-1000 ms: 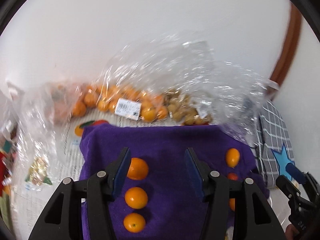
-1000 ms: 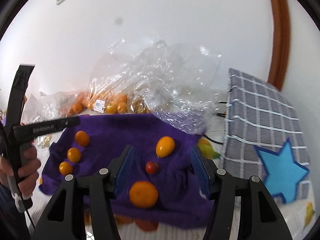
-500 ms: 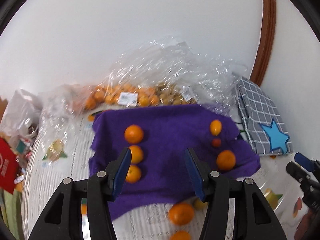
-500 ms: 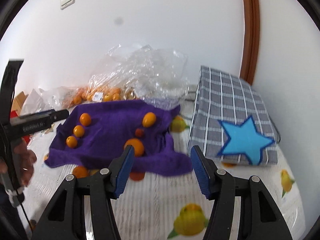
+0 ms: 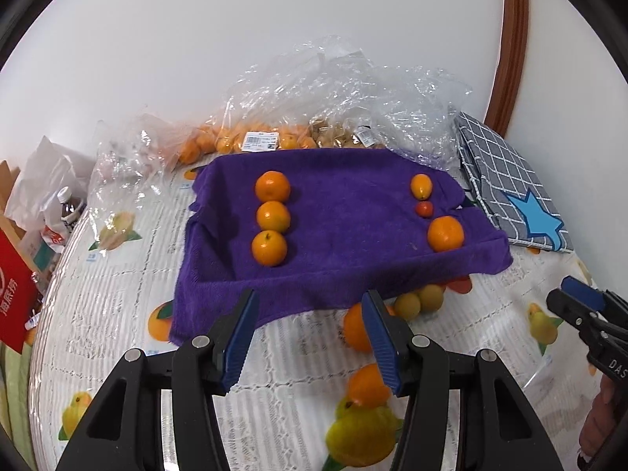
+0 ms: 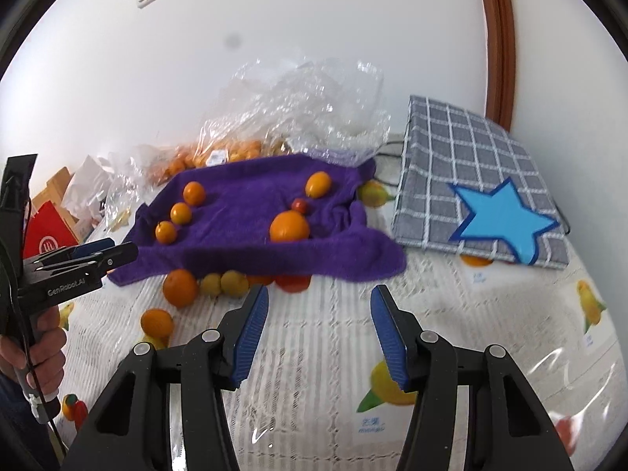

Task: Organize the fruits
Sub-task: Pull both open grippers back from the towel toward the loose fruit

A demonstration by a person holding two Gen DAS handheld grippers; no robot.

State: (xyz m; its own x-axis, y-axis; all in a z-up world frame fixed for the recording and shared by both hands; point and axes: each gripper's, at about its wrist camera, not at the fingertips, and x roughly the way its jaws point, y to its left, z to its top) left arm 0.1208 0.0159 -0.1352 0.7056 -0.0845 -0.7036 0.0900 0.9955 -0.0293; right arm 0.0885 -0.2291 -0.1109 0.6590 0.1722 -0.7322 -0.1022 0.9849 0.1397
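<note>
A purple towel (image 5: 353, 227) lies on the table with three oranges (image 5: 273, 216) in a column on its left. On its right stand an oval kumquat (image 5: 421, 186), a small red tomato (image 5: 424, 208) and an orange (image 5: 445, 233). Loose oranges (image 5: 367, 386) and two yellow-green fruits (image 5: 408, 305) lie in front of the towel. My left gripper (image 5: 310, 306) hangs open over the towel's near edge, holding nothing. My right gripper (image 6: 320, 302) is open above the bare tablecloth (image 6: 333, 353), short of the towel (image 6: 243, 204), also with nothing in it.
Clear plastic bags (image 5: 333, 90) holding more oranges pile up against the back wall. A grey checked bag with a blue star (image 6: 471, 196) lies to the right. A red box (image 5: 13, 294) and a bottle (image 5: 70, 208) crowd the left edge.
Both grippers have pulled back from the towel, which now looks smaller and farther. The loose fruit in front of it has come into view. The jaws stand about as before.
</note>
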